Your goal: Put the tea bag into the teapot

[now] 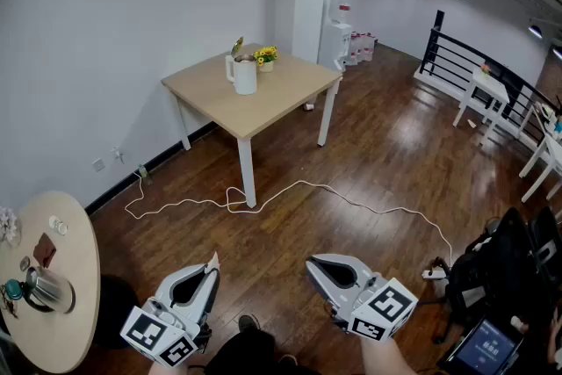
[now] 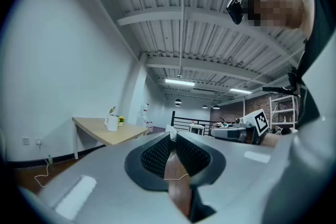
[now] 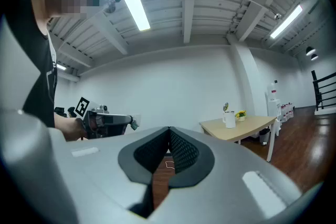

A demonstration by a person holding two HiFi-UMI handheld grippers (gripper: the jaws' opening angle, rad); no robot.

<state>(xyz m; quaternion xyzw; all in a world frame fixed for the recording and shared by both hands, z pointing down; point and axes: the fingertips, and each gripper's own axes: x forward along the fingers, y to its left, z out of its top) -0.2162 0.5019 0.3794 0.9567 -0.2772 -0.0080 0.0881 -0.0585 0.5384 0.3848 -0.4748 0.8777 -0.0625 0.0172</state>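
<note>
Fingers [image 2: 155, 157] of the left gripper [image 1: 214, 263] are clenched on a small pale scrap at their tips, apparently the tea bag [image 2: 169, 132]; the right gripper [image 1: 312, 263] is pinched shut on nothing. With the teapot [image 1: 243, 73] well apart at 12 o'clock on the desk [image 1: 281, 92], so slight a hold could drop it, or the white cable [image 1: 303, 182] between could catch a foot. Whether the teapot's lid is open is too small to tell.

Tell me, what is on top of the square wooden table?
A white teapot and a small pot of yellow flowers stand on the table. The teapot's wall hides whatever is inside it.
</note>
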